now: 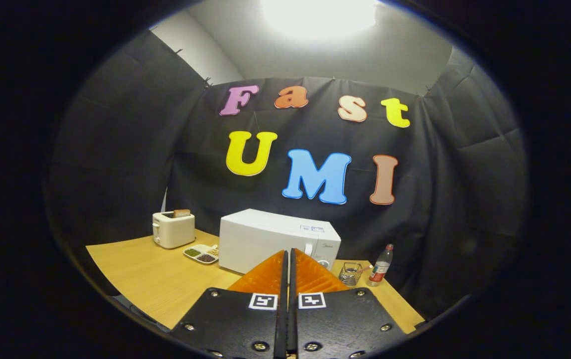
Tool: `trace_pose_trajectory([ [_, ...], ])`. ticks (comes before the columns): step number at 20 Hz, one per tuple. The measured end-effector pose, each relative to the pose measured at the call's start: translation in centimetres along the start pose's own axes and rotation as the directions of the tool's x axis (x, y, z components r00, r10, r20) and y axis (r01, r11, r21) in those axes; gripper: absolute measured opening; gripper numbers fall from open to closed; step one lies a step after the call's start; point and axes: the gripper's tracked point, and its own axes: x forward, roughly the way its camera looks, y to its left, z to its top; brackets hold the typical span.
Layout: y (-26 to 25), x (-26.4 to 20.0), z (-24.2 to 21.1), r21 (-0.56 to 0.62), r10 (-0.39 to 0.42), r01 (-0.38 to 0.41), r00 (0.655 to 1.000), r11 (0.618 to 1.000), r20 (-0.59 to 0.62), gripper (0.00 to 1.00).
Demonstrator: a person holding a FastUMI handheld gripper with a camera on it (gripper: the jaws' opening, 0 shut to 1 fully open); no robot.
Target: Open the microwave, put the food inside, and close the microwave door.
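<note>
The tool (288, 257) is closed, its two fingers pressed together with nothing between them. Just past the fingertips, a white microwave (270, 238) sits on the wooden table (146, 274) near the back edge, and its door is shut. Beside it, toward the table's right back corner, stand a small wire basket (350, 273) and a plastic bottle (380, 266) with a red cap. On the microwave's other side lies a little tray of food (201, 254) with three parts. Behind the tray stands a white toaster (173, 229) with toast (181, 213) sticking up.
</note>
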Motion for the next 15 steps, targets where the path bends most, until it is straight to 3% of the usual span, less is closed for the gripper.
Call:
trace_pose_trajectory([
  [1, 0.2, -0.2, 0.9, 0.005, 0.015, -0.015, 0.999, 1.0, 0.033, 0.01],
  [2, -0.3, -0.5, 1.4, 0.002, 0.005, -0.005, 0.999, 1.0, 0.054, 0.27],
  [4, -1.8, -0.6, 0.6, -0.017, -0.047, 0.048, 0.998, 0.999, 0.049, 0.55],
  [5, -2.4, -0.6, 0.3, -0.039, -0.073, 0.074, 0.997, 0.996, 0.036, 0.63],
  [6, -2.5, -0.8, 0.2, -0.057, -0.082, 0.083, 0.996, 0.995, 0.027, 0.85],
  [8, -2.3, -0.5, 0.1, -0.056, -0.082, 0.083, 0.996, 0.995, 0.017, 0.96],
  [15, -3.0, -1.6, 1.4, 0.027, -0.079, 0.077, 0.995, 0.997, 0.061, 0.96],
])
